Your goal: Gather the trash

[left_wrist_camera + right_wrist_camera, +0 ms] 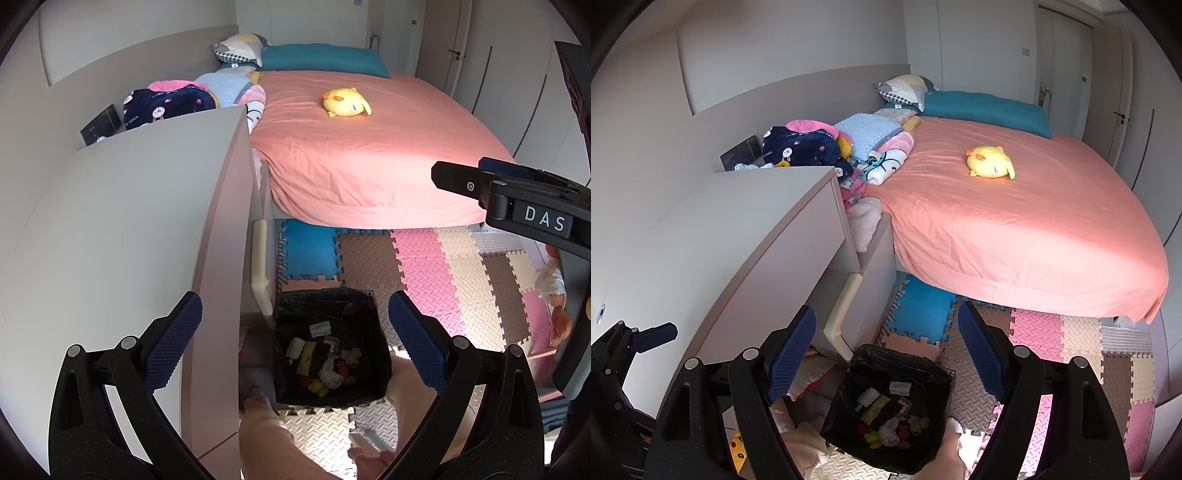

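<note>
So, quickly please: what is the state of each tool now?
Left tool: open, holding nothing.
Right tool: open, holding nothing.

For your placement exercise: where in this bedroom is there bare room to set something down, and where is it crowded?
Free: the pink sheet around the yellow plush, and the cabinet top nearest the camera. Crowded: the folded blankets by the headboard, and the floor around the trash bin.

Left gripper point(295, 339): black frame; blue textured pads point(171, 341); silver rivets; right gripper point(886, 362) alike.
</note>
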The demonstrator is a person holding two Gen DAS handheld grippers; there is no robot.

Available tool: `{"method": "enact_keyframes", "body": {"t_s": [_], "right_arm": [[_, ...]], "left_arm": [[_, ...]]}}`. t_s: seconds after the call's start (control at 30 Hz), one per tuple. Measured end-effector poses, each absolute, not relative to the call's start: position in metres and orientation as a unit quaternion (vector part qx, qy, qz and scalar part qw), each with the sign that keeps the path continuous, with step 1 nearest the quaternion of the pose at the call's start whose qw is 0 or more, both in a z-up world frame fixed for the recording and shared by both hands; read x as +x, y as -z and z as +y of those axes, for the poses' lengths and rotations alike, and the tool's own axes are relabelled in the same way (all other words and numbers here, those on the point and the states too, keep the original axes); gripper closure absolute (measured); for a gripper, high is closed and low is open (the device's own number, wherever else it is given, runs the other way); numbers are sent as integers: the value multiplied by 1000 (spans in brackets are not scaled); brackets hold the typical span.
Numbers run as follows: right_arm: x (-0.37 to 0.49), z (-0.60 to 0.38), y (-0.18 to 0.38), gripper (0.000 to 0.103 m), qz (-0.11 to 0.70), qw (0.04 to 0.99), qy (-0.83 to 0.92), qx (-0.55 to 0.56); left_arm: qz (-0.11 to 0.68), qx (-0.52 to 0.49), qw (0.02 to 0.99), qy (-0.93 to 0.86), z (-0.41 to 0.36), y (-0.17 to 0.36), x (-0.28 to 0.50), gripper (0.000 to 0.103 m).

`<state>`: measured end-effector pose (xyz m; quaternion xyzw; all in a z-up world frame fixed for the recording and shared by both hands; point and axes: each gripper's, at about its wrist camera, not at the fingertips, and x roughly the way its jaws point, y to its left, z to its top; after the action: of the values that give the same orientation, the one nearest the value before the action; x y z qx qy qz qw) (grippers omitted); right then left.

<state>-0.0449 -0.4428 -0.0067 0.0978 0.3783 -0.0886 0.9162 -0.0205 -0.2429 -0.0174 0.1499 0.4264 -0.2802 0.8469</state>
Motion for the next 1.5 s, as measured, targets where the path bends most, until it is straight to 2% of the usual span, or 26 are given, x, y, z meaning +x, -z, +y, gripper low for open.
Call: {"method": "enact_keyframes", "body": {"t_s": [1.5], "right_arm": [[-48, -451, 8, 24, 378, 916, 94, 100]], "left_arm": [[418, 145, 854, 273, -238, 16, -19, 6]]}}
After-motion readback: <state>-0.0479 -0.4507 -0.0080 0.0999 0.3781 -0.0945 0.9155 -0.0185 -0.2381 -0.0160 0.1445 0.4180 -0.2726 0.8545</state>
